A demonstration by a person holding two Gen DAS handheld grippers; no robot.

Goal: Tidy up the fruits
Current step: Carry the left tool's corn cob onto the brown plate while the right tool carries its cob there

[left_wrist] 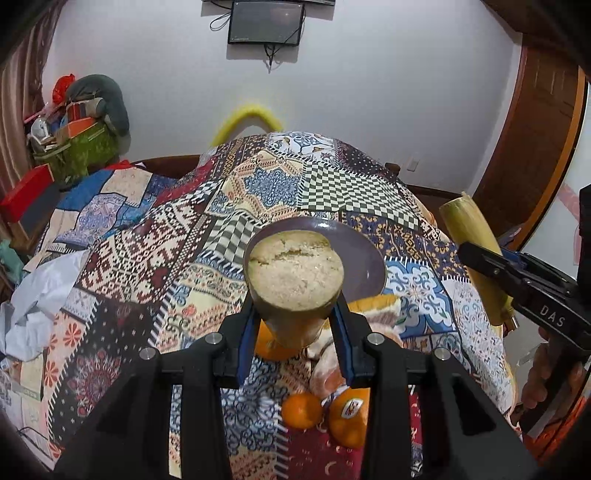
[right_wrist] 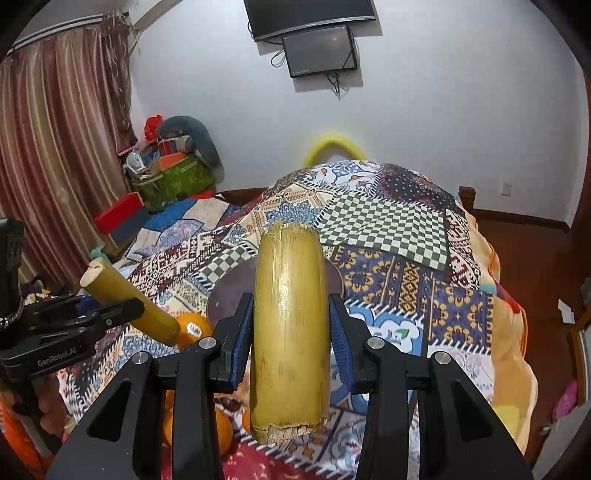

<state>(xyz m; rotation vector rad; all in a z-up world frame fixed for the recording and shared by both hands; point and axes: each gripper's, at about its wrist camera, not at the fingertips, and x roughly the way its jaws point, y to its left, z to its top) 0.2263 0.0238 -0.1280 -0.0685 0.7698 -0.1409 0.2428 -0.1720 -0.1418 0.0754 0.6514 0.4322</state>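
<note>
While both fingers grip, each cane piece (left_wrist: 295,280) (right_wrist: 290,332) sits clamped between them.

Patchwork quilt (left_wrist: 332,192); wall screen (left_wrist: 265,23)

Your left gripper (left_wrist: 299,314) and right gripper (right_wrist: 291,328) both tilt downward — each clamped on a sugarcane piece, your hand (left_wrist: 546,373) gripping the right handle.

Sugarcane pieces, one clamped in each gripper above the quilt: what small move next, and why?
Probably carry the left gripper forward and lower its sugarcane piece onto the purple plate. The plate's visible part looks bare and lies just beyond that piece, while the oranges sit nearer. The right gripper can follow with its piece.
</note>
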